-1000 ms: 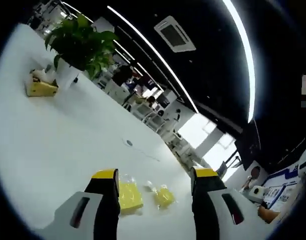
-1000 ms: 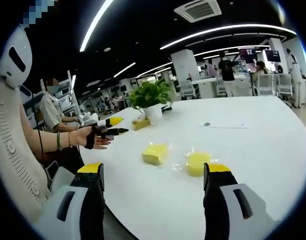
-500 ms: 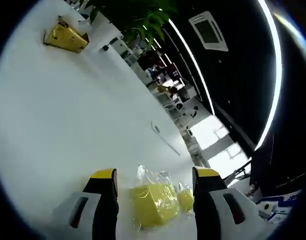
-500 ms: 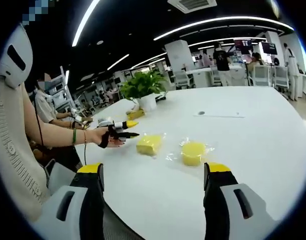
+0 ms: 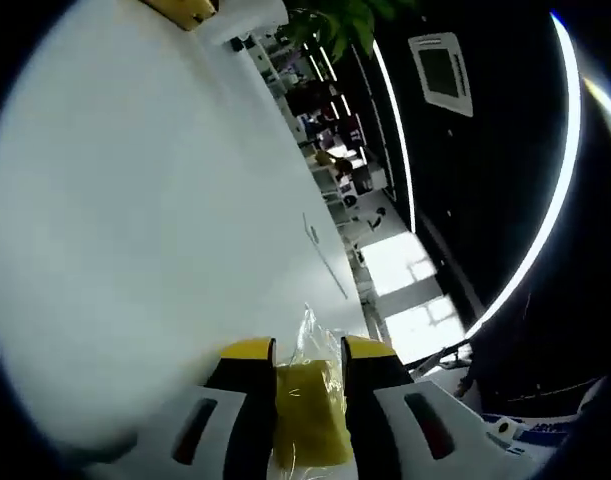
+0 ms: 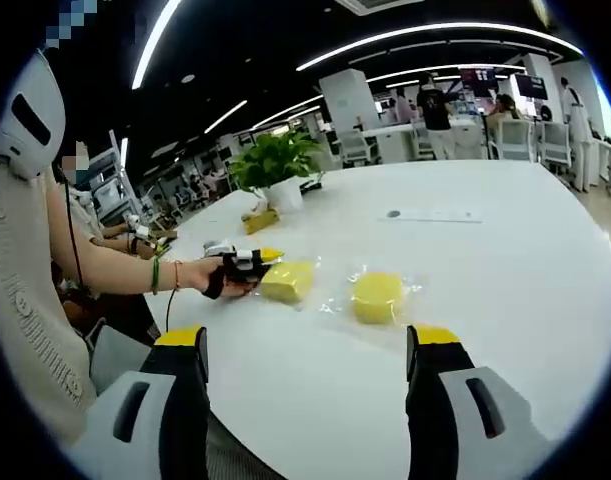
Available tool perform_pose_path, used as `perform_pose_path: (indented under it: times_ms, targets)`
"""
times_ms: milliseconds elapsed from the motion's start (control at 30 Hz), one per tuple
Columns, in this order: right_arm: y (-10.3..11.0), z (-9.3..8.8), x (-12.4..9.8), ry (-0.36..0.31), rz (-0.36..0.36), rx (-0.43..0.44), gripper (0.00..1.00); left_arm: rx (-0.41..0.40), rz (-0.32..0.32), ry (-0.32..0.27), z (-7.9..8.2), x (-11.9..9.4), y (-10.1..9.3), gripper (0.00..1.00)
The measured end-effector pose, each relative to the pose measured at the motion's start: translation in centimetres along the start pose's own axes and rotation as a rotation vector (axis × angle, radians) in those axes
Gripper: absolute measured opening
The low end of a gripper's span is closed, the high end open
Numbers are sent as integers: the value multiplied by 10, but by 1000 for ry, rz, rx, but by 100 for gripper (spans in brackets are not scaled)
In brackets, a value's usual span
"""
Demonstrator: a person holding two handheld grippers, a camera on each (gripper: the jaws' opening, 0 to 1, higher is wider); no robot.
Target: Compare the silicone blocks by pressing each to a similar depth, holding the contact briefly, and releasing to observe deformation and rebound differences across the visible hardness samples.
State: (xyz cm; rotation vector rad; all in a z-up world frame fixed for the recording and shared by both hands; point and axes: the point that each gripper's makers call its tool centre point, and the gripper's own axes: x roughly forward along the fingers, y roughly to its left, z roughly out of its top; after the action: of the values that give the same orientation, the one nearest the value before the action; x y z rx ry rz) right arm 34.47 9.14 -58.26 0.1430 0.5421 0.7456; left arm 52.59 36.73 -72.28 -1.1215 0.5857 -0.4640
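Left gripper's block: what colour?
Yellow, in clear wrap. The block shows best in the left gripper view.

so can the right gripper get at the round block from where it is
Probably yes. The right gripper is open and aimed across bare table at the round block, nothing lying between. The left gripper is busy on the square block beside it, apart from the round one.

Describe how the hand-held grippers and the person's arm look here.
Each hand-held gripper has two black jaws capped with yellow tips on pale grey housings with dark oval slots. The left hand-held gripper looks black with a yellow tip. The arm wears a green bracelet and a short cream knit sleeve.
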Motion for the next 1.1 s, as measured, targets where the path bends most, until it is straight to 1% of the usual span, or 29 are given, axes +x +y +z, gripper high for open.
perform_pose_path:
  times_ms: [100,167,200,233,300,367,433,500,533,600,667,733,767,800,867,900,933,1033,1100]
  targets:
    - [0,-4,2,18,1,3,75,-16,6,-8,2,2,4,16]
    - [1,-6,3,20,5,6,75,-24,8,-10,0,3,3,13]
    - [2,-7,3,20,8,10,75,-46,2,-17,1,4,2,12]
    - [2,-7,4,21,10,11,75,-47,4,-20,2,4,3,11]
    - [3,-9,4,28,15,16,74,-53,-2,-25,5,4,5,6]
    - [4,-10,4,31,18,17,73,-43,-6,-23,2,4,1,2]
    - [4,-10,4,30,18,15,73,3,-1,-6,-1,5,0,0]
    - [3,-9,4,28,17,16,73,94,17,3,-1,5,-1,0]
    - [3,-9,4,28,15,15,73,107,29,4,-1,6,-1,0]
    - [2,-9,4,28,14,15,73,147,45,-5,3,6,-2,0]
    - [3,-8,3,23,16,11,73,209,49,-12,7,7,-5,0]
    - [3,-9,3,25,15,10,73,299,69,2,7,7,-7,0]
    - [4,-9,2,27,16,5,73,315,62,6,7,7,-11,0]
    - [4,-9,2,26,17,4,73,339,76,-10,9,7,-15,0]
    - [5,-8,1,21,21,5,73,355,72,-5,8,7,-24,0]
    - [5,-7,0,20,21,2,73,412,83,-10,10,6,-26,0]
    - [6,-6,-1,16,20,-1,73,431,89,-3,9,6,-28,0]
    - [7,-5,-3,8,24,-3,73,398,70,3,4,5,-43,0]
    - [9,-3,-5,0,25,-9,73,419,68,-6,2,3,-52,0]
